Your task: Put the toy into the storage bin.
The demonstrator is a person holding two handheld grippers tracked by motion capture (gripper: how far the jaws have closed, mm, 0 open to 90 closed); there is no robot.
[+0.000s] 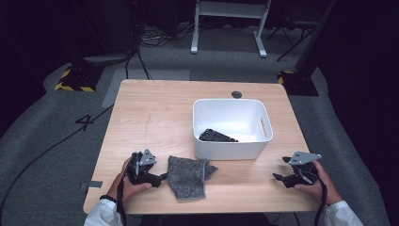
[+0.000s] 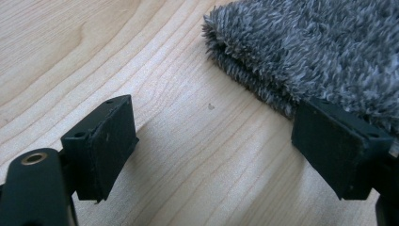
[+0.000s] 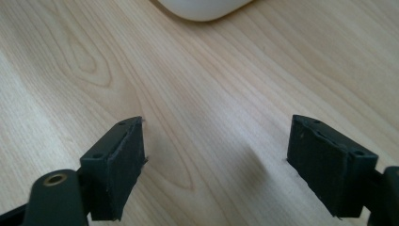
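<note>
The grey fuzzy cloth is lying folded on the table near its front edge, just in front of the white bin — a darker cloth is already sitting inside. The left gripper is resting just beside the cloth's left edge, jaws standing wide and gripping nothing; in its own view the pile is lying ahead and toward one pad. The right gripper is hovering well apart, jaws open, empty. The cloth's long axis is running front to back — the left hand is the nearer.
</note>
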